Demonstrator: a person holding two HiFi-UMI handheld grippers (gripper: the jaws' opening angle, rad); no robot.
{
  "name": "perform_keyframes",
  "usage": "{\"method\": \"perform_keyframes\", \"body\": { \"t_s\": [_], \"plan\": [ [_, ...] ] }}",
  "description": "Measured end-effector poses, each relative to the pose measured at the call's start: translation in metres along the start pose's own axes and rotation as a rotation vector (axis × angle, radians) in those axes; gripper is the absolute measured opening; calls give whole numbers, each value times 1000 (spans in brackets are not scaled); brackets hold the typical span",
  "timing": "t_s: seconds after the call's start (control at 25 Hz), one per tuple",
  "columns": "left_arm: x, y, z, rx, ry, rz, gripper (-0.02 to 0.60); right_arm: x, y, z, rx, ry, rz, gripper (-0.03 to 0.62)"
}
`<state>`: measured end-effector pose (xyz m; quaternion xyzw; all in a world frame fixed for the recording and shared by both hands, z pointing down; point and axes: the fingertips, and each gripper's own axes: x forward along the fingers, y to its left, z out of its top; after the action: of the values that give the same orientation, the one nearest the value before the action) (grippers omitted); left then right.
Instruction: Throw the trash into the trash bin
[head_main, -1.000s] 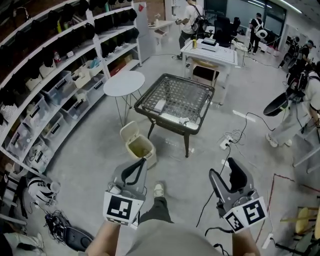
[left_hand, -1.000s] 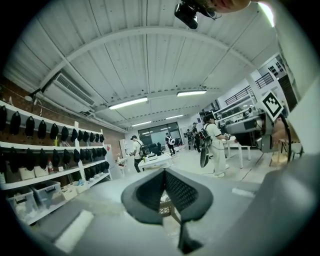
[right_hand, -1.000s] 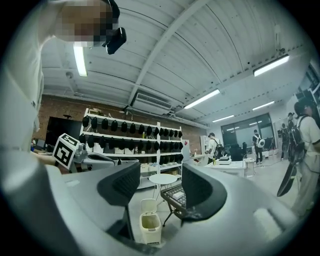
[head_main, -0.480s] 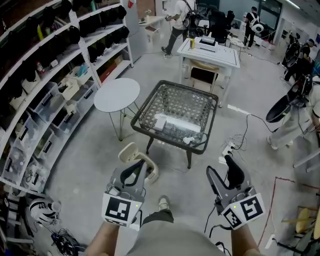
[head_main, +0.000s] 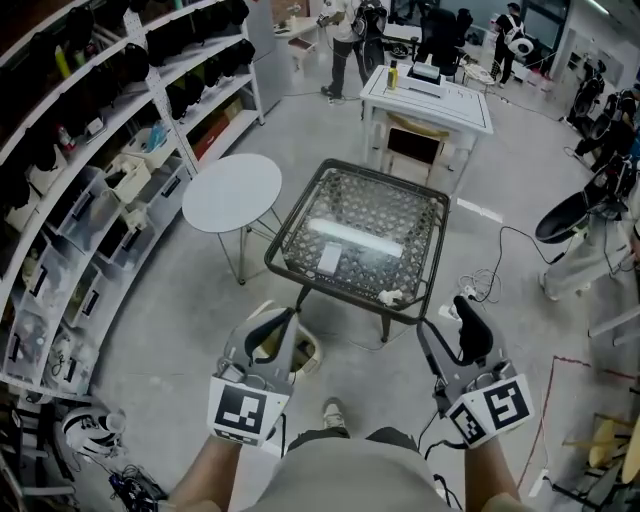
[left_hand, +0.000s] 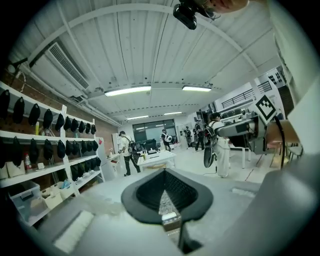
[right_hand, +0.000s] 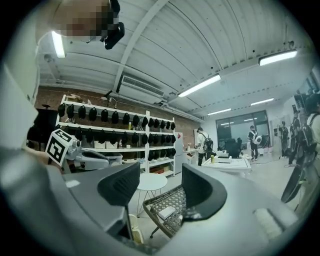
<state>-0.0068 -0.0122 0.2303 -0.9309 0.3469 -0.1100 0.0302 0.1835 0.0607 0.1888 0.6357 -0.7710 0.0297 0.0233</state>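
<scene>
Trash lies on a square wire-mesh worktop (head_main: 385, 205) ahead of both pairs of fingers and apart from them: a flat white piece (head_main: 329, 259) rests near the middle, and a small crumpled white scrap (head_main: 389, 297) sits closer, by the near edge. The trash bin (head_main: 306, 352), small and pale with its lid up, stands on the floor directly beyond the left gripper (head_main: 283, 320), partly hidden behind it and close to the near corner of the worktop. The left fingers are closed tip to tip with nothing between them. The right gripper (head_main: 447, 318) has its fingers apart and empty, and through the gap its own view shows the mesh and the flat piece farther off. Nothing has been picked up yet, so the step in hand looks like the approach. To do it well, the open right fingers seem the natural choice. The crumpled scrap is the nearer target for them. The flat piece likely needs pinching by one edge, since it lies flush on the mesh. The left fingers would have to open first to help. With the bin so close below, the carry should be short.
</scene>
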Motion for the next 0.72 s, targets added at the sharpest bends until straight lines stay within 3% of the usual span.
{"method": "perform_keyframes", "body": {
  "t_s": [0.32,0.6,0.72],
  "plan": [
    [25,13,-11,28,32,13,2,25,-32,-15,6,57,3,265],
    [61,23,-12,-31,74,100,2,61,-71,-30,20,80,67,265],
    [84,22,-17,18,102,108,2,80,-96,-44,33,102,93,265]
  ]
}}
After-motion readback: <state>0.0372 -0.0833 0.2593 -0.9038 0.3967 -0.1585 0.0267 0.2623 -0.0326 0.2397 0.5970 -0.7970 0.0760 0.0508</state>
